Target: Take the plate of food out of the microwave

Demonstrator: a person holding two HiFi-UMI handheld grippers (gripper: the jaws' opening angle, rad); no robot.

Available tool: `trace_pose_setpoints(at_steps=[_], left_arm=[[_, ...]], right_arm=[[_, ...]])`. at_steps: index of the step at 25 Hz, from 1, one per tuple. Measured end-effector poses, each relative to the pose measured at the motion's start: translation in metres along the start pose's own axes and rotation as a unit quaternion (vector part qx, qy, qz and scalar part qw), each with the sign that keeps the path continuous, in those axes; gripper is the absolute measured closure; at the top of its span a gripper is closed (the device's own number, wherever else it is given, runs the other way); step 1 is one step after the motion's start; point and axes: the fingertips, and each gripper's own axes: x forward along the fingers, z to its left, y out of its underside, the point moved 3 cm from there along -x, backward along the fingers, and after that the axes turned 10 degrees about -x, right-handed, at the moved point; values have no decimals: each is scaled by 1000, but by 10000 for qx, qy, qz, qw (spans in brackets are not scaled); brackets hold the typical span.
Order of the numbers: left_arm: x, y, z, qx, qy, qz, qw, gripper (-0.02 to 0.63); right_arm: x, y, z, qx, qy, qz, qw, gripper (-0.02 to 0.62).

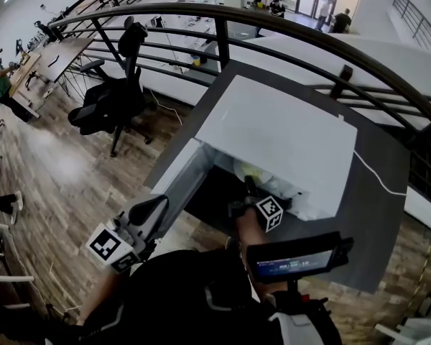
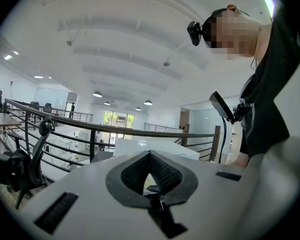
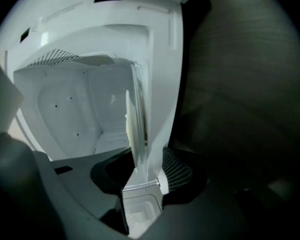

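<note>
White microwave cavity [image 3: 75, 119] | thin plate [image 3: 132, 129] edge-on | mesh-padded right hand-held gripper [image 3: 152, 178] astride

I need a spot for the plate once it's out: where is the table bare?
Bare table right of the microwave, around the white cable. Crowded in front: open door at left, right gripper in the mouth.
</note>
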Motion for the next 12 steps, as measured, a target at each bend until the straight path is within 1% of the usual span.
trace_pose_setpoints(at_steps=[7, 9, 10, 12], left_arm=[[-4, 2, -1, -19, 174, 7, 9998, 601], [-4, 3, -2, -38, 205, -1, 9998, 601], [-5, 3, -2, -47, 218, -3, 9998, 601], [-7, 4, -1, -46, 257, -9, 9997, 601]], right_arm=[[-9, -1, 8, 36, -220, -91, 9997, 479], [-12, -2, 12, 8, -345, -125, 9993, 519], [-13, -3, 14, 17, -396, -146, 9991, 577], [-14, -2, 14, -12, -444, -157, 9989, 577]])
